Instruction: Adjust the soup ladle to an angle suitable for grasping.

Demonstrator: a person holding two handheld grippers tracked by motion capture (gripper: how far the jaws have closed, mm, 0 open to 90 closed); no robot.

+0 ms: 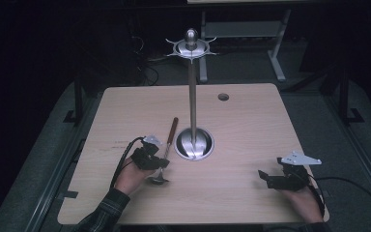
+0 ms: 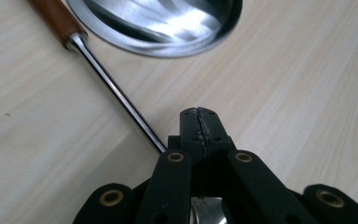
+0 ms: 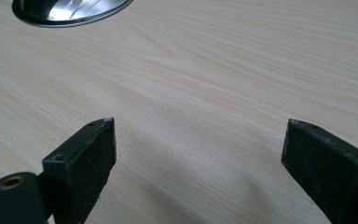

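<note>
High view: one ladle (image 1: 166,147) | one stand (image 1: 192,96) | left tongs (image 1: 160,163) clamp ladle | right tongs (image 1: 265,178) agape

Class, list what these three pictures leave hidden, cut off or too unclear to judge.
- Ladle bowl: in the high view the left gripper covers part of it; in the left gripper view the gripper's body hides all but a sliver.
- Stand base: cut off by the top edge in the right gripper view.
- Room beyond the table: too dark in the high view.
</note>
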